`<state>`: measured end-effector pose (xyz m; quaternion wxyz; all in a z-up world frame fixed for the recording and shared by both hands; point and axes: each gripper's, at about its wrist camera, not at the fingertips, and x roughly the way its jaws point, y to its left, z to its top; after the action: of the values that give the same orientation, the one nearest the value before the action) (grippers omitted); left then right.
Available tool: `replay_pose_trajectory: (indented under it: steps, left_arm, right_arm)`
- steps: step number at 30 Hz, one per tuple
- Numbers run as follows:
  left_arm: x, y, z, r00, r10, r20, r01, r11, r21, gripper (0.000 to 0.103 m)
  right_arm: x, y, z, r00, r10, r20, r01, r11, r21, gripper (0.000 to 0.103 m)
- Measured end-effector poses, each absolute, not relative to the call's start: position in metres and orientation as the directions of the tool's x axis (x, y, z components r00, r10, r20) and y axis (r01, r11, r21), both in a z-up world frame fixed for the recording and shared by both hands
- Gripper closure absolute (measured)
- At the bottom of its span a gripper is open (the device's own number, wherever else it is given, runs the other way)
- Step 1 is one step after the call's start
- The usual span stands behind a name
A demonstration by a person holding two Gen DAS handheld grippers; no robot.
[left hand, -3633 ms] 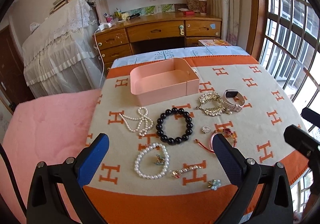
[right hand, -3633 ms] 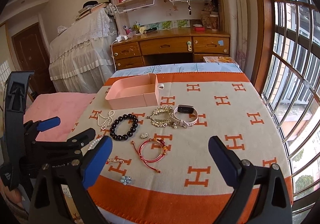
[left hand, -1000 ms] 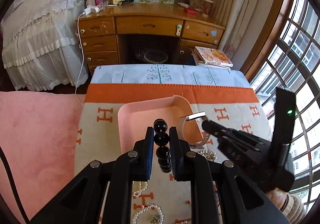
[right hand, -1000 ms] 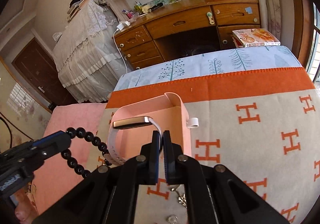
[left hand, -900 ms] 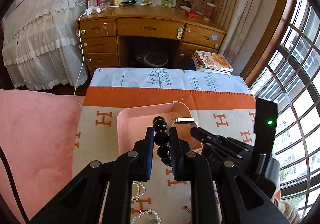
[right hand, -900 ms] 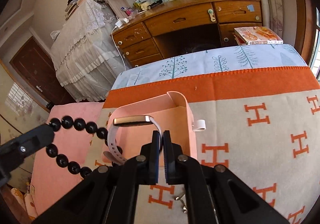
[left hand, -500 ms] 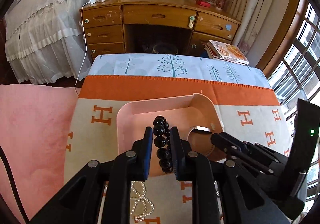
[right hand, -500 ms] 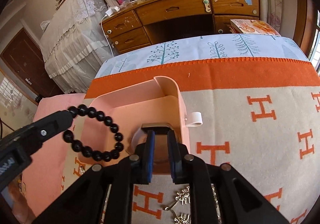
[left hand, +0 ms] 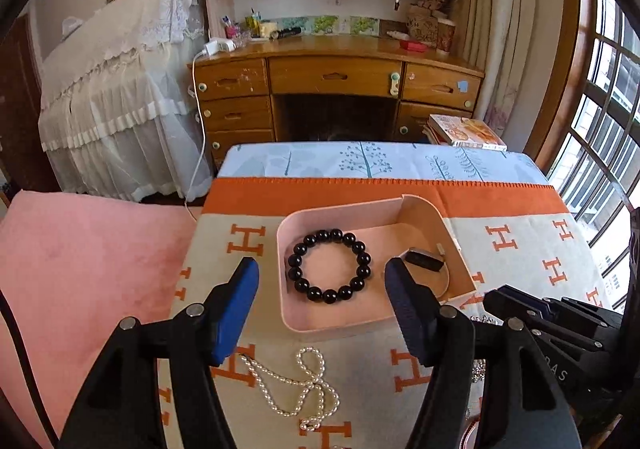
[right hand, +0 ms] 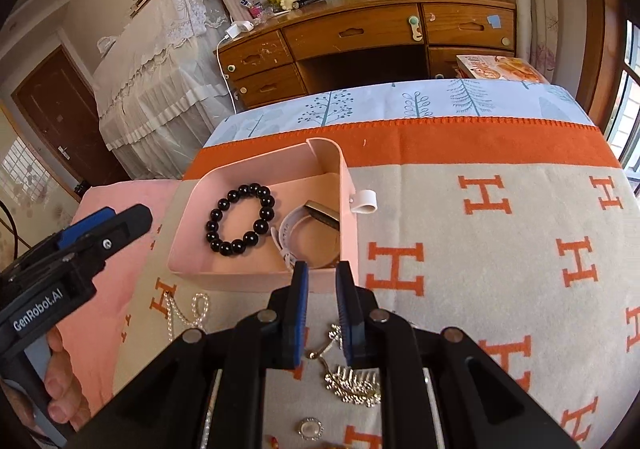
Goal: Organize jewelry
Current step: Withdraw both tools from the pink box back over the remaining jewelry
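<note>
A pink tray (left hand: pixel 344 207) sits on the orange-and-cream blanket. A black bead bracelet (left hand: pixel 330 267) lies flat in its left part, and a white-strapped watch (left hand: pixel 424 259) lies in its right part. My left gripper (left hand: pixel 319 269) hovers over the tray's near side. Its jaws are opening wide and nothing is between the pads. The right wrist view shows the same bracelet (right hand: pixel 240 219) and watch (right hand: pixel 304 225) in the tray (right hand: pixel 256 165). My right gripper (right hand: pixel 322 269) stands at the tray's front wall, jaws slightly apart and empty.
A pearl necklace (left hand: pixel 296 381) lies in front of the tray. A gold piece (right hand: pixel 352 381) and a small round brooch (right hand: pixel 310 429) lie under the right gripper. A pink cushion (left hand: pixel 80 269) borders the blanket on the left. A wooden desk (left hand: pixel 336 77) stands behind.
The left jaws opened and the black bracelet dropped flat into the tray. The right jaws parted, let go of the watch, which now lies in the tray, and drew back to the front wall.
</note>
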<state>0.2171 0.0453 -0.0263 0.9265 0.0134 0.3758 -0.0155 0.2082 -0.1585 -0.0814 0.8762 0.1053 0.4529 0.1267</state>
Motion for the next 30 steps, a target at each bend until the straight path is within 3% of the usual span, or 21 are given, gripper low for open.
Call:
replay_pose_trajectory:
  steps: [10, 13, 14, 15, 17, 18, 22, 30]
  left_arm:
    - [0.147, 0.051, 0.043, 0.869, -0.005, -0.495, 0.052, 0.995, 0.082, 0.039]
    - [0.122, 0.053, 0.064, 0.876, -0.050, -0.480, 0.090, 0.994, 0.061, 0.025]
    - [0.113, 0.055, 0.069, 0.878, -0.064, -0.475, 0.100, 0.994, 0.052, 0.022]
    - [0.103, 0.056, 0.073, 0.880, -0.073, -0.469, 0.107, 0.993, 0.047, 0.021]
    - [0.084, 0.058, 0.078, 0.883, -0.081, -0.462, 0.114, 0.993, 0.044, 0.020]
    - [0.075, 0.059, 0.078, 0.883, -0.087, -0.461, 0.119, 0.992, 0.041, 0.020]
    - [0.039, 0.061, 0.072, 0.869, -0.124, -0.480, 0.153, 0.988, 0.021, 0.013]
    - [-0.001, 0.057, 0.039, 0.822, -0.165, -0.545, 0.183, 0.983, -0.023, 0.011]
  right_arm:
    - [0.146, -0.176, -0.034, 0.644, 0.266, -0.717, -0.121, 0.961, 0.248, 0.089]
    - [0.126, -0.178, -0.013, 0.660, 0.255, -0.707, -0.120, 0.964, 0.236, 0.089]
    - [0.119, -0.178, -0.006, 0.662, 0.257, -0.704, -0.120, 0.963, 0.240, 0.085]
    - [0.112, -0.178, 0.001, 0.665, 0.261, -0.700, -0.121, 0.962, 0.244, 0.073]
    - [0.096, -0.178, 0.014, 0.687, 0.260, -0.678, -0.126, 0.962, 0.242, 0.059]
    - [0.087, -0.178, 0.019, 0.699, 0.262, -0.666, -0.134, 0.962, 0.237, 0.057]
    - [0.063, -0.170, 0.038, 0.695, 0.290, -0.658, -0.181, 0.956, 0.231, 0.057]
    - [0.025, -0.149, 0.052, 0.697, 0.266, -0.665, -0.239, 0.962, 0.135, 0.057]
